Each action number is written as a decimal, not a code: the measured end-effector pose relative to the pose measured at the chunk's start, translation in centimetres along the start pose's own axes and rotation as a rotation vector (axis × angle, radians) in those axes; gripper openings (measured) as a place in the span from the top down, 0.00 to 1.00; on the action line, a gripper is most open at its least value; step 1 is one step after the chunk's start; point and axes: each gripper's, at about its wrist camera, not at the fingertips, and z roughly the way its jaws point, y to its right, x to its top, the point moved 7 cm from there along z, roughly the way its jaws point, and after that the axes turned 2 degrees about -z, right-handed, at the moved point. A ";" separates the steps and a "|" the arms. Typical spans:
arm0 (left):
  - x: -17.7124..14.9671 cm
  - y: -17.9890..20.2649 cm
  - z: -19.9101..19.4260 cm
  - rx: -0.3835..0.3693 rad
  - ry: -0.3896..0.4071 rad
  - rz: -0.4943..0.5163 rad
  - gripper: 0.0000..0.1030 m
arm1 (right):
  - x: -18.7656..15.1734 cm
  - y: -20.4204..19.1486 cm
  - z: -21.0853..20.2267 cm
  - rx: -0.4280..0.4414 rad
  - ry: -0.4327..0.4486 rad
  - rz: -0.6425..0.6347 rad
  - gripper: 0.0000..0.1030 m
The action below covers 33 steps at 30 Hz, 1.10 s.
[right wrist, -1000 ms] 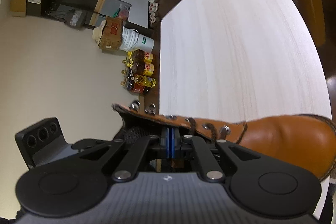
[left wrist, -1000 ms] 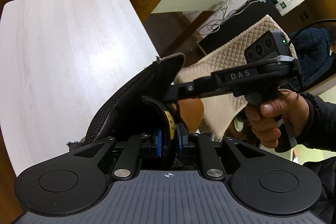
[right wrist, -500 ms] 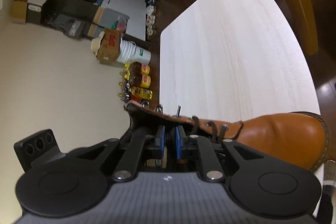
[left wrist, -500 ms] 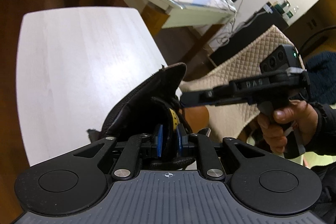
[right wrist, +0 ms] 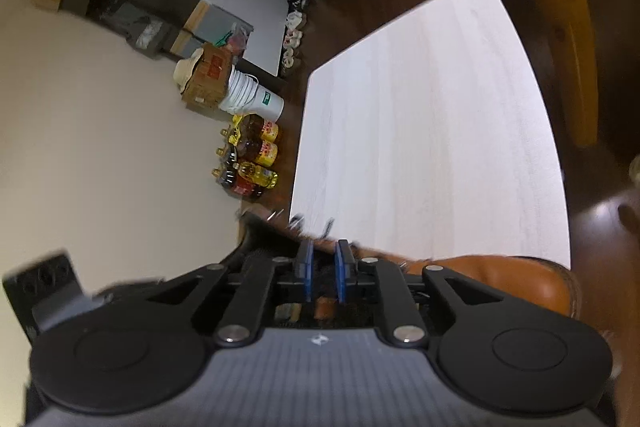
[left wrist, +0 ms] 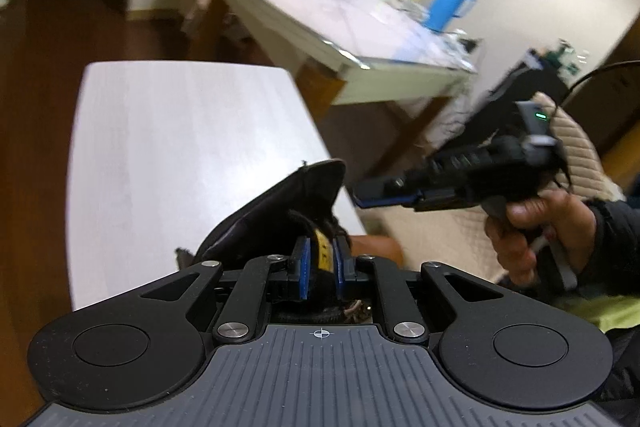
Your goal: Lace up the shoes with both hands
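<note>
A tan leather boot [right wrist: 500,283] stands at the near edge of a white table [right wrist: 420,127]. In the left wrist view its dark collar and tongue [left wrist: 288,203] rise just ahead of my left gripper [left wrist: 319,255]. That gripper's jaws are closing, and the blue pads press on the tongue with its yellow label. My right gripper [right wrist: 322,259] hovers over the boot's laced edge with its jaws opening and nothing held between them. A dark lace end [right wrist: 329,227] sticks up just beyond its tips. From the left, the right gripper [left wrist: 362,197] is seen held by a hand, just right of the collar.
The white table [left wrist: 180,147] stretches away beyond the boot. A second table with a blue bottle [left wrist: 448,3] stands behind, and a quilted chair [left wrist: 580,147] at the right. On the floor left of the table are bottles [right wrist: 252,155] and a white bucket [right wrist: 252,95].
The right gripper went from shut to open and drew back from the boot's collar. The left gripper rose and tipped upward with the tongue still between its pads.
</note>
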 end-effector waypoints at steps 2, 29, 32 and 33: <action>-0.6 0.6 -0.4 0.071 0.006 -0.042 0.89 | 1.3 2.0 2.2 0.119 -0.081 0.143 0.81; -11.4 6.3 2.9 0.492 -0.046 -0.046 0.88 | 17.5 3.8 2.4 -0.306 0.007 -0.724 0.84; -11.5 6.9 3.9 0.493 -0.036 0.060 0.88 | 12.6 1.5 2.3 -0.199 -0.114 -0.853 0.83; -11.5 7.2 4.2 0.491 -0.031 0.087 0.88 | 10.7 0.7 2.6 -0.160 -0.165 -0.909 0.83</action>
